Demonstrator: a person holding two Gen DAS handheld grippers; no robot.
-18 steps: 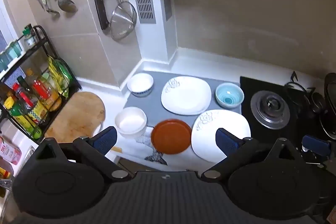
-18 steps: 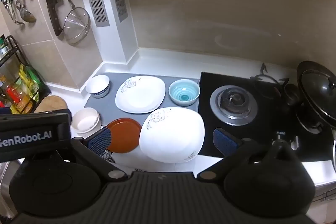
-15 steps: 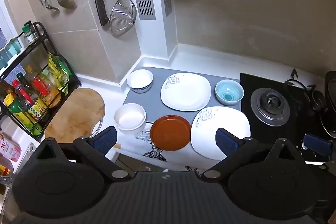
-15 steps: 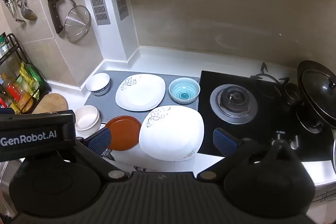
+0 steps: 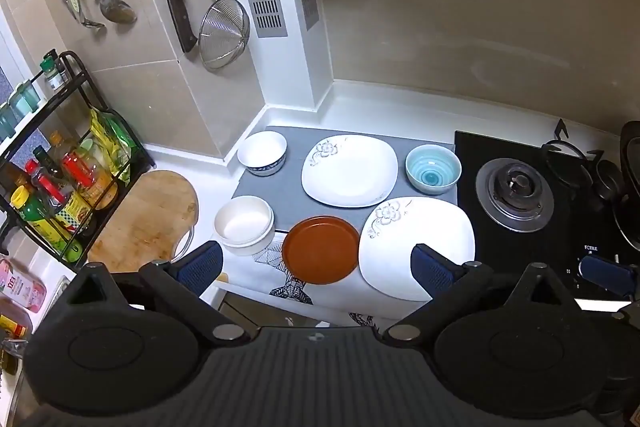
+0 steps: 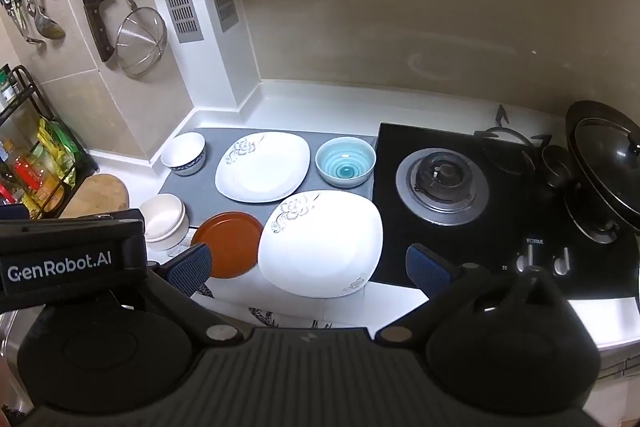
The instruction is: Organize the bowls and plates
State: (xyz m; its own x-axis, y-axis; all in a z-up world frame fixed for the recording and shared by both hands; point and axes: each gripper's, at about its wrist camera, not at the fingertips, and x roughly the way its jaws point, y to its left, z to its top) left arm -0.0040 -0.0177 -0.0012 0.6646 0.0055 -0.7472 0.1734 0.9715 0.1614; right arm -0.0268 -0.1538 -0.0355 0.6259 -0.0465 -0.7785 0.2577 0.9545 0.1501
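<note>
On the counter lie two white square plates with flower prints, one on the grey mat (image 5: pixel 349 170) (image 6: pixel 262 166) and one nearer the front (image 5: pixel 416 243) (image 6: pixel 320 242). A brown round plate (image 5: pixel 321 249) (image 6: pixel 228 242) sits left of the front one. A blue bowl (image 5: pixel 433 169) (image 6: pixel 345 161), a white bowl with a blue band (image 5: pixel 262 152) (image 6: pixel 184 153) and a cream bowl (image 5: pixel 244 225) (image 6: pixel 164 219) stand around them. My left gripper (image 5: pixel 316 267) and right gripper (image 6: pixel 308 267) hover open and empty above the counter's front edge.
A black gas hob (image 6: pixel 444 183) with a lidded pot (image 6: pixel 604 163) is on the right. A round wooden board (image 5: pixel 148 215) and a rack of bottles (image 5: pixel 52 183) stand on the left. Knives, ladles and a strainer (image 5: pixel 222 31) hang on the wall.
Both grippers have drawn back and up slightly from the counter, so the dishes sit a little higher and smaller in view. No dish has moved.
</note>
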